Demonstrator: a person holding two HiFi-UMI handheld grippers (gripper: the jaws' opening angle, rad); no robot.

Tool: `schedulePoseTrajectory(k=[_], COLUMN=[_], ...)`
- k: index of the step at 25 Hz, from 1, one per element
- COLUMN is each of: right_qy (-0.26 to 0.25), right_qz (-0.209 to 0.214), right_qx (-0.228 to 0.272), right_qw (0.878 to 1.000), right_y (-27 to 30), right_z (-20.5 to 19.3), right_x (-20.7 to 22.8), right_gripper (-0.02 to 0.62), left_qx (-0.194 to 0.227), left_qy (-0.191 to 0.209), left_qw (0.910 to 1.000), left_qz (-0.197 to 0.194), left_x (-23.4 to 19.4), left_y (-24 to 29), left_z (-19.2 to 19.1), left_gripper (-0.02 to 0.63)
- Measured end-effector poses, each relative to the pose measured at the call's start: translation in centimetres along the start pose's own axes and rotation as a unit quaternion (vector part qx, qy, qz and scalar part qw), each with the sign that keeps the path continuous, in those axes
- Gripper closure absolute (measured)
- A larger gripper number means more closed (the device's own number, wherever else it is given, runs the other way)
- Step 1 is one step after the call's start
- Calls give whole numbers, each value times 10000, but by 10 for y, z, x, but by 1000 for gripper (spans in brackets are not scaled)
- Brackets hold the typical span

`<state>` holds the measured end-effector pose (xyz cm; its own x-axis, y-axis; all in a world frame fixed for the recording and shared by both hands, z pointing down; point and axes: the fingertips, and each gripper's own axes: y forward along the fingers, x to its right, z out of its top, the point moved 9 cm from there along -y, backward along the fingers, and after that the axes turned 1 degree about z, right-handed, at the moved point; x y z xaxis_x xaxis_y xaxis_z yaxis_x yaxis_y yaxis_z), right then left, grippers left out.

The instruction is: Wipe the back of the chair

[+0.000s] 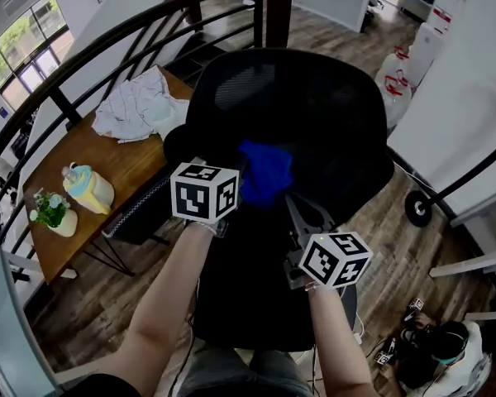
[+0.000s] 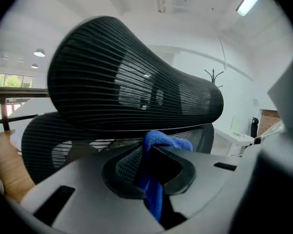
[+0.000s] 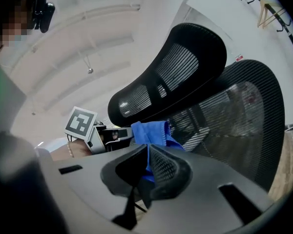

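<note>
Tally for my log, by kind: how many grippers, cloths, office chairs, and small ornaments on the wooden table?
Grippers: 2, the left gripper and the right gripper
Cloths: 2, the blue cloth and the white cloth
Office chairs: 1, the black chair
Ornaments: 2, the potted plant and the pastel figurine
Total: 7

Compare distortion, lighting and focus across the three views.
Head view: the wide lens bows the railing; light is soft and even, with little blur. Left gripper view: a dark round vignette frames it, a ceiling light glares, and the chair mesh is crisp. Right gripper view: same vignette, a washed-out pale ceiling, and the blue cloth is sharp.
</note>
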<state>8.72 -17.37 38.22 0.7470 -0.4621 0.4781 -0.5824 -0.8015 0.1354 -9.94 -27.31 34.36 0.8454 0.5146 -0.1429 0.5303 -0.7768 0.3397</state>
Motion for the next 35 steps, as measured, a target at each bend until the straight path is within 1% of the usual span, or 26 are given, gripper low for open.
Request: schedulePoseTrajectory(k=[5, 15, 18, 22, 25, 27, 31, 35], right_qy=[116, 11, -6, -169, -177, -126, -128, -133], right_qz=[278, 479, 467, 449, 429, 385, 238, 45], right_qx=[-110, -393, -398, -462, -483, -460, -416, -291], right_qw=[9995, 9981, 9981, 9978, 9978, 9981, 9988, 9995], right_y=[18, 39, 41, 41, 35, 30, 18, 3], right_z=[-10, -26, -26, -27, -28, -28, -27, -21], right_x=[-18, -38, -39, -42, -41, -38, -29, -18], right_gripper=[565, 565, 565, 565, 565, 565, 565, 565], left_qx=[15, 76, 99, 138, 156, 171, 97, 119], left_qy=[-44, -301, -344, -409, -428, -352, -58, -38], left_qw=[9993, 9935, 9917, 9906, 9910, 9935, 9977, 9994], left_qz=[359, 1097, 1234, 1297, 1261, 1072, 664, 313], left_x=[-33, -92, -101, -104, -101, -94, -75, -51], left_y=[-25, -72, -80, -87, -90, -93, -96, -89], left_z=[-3, -14, -16, -22, -25, -28, -30, -30], left_gripper=[568, 568, 568, 568, 568, 568, 568, 568])
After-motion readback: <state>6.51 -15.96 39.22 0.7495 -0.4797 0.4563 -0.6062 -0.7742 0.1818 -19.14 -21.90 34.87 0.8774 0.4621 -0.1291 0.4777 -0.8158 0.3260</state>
